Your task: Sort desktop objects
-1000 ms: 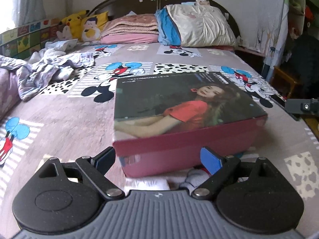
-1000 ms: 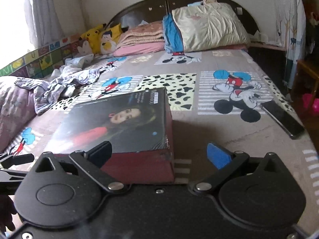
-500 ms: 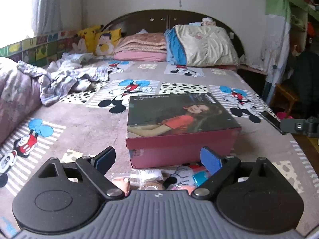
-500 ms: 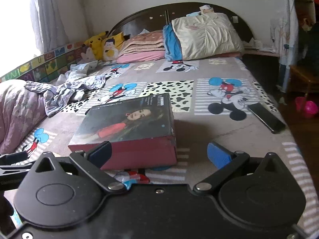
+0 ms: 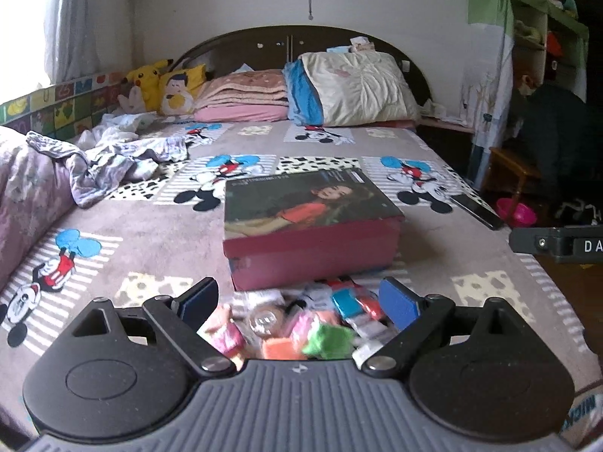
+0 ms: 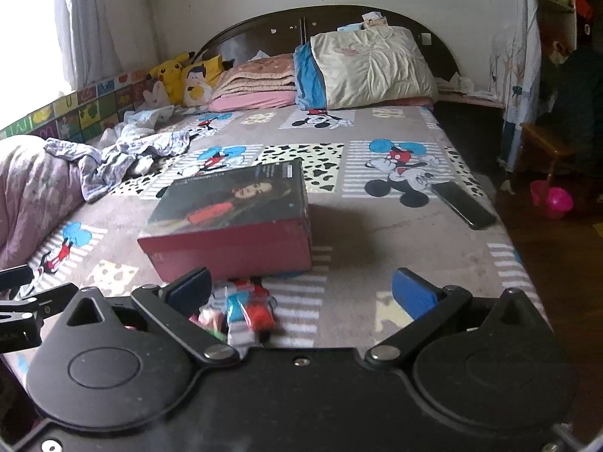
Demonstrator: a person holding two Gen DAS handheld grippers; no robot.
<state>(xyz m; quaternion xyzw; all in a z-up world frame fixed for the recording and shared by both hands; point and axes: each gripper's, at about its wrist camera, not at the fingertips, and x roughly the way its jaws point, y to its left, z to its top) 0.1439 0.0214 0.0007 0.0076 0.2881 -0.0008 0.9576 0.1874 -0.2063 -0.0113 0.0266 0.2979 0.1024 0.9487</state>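
A red box with a woman's portrait on its lid point(image 5: 309, 222) lies on the bed; it also shows in the right wrist view point(image 6: 233, 222). A pile of small colourful packets point(image 5: 301, 324) lies in front of it, between my left gripper's fingers; part of the pile shows in the right wrist view point(image 6: 245, 305). My left gripper point(image 5: 299, 303) is open and empty, above the pile. My right gripper point(image 6: 301, 290) is open and empty, right of the pile. A black phone point(image 6: 462, 204) lies near the bed's right edge.
The Mickey Mouse bedspread point(image 5: 150, 233) covers the bed. Crumpled clothes point(image 5: 109, 158) and a purple quilt point(image 5: 26, 203) lie at the left. Pillows and folded blankets point(image 5: 339, 90) stand at the headboard. The floor with a pink bowl point(image 6: 552, 199) lies right.
Both grippers have pulled back and risen away from the box. The pile of packets in front of the box has come into view. Both stay open.
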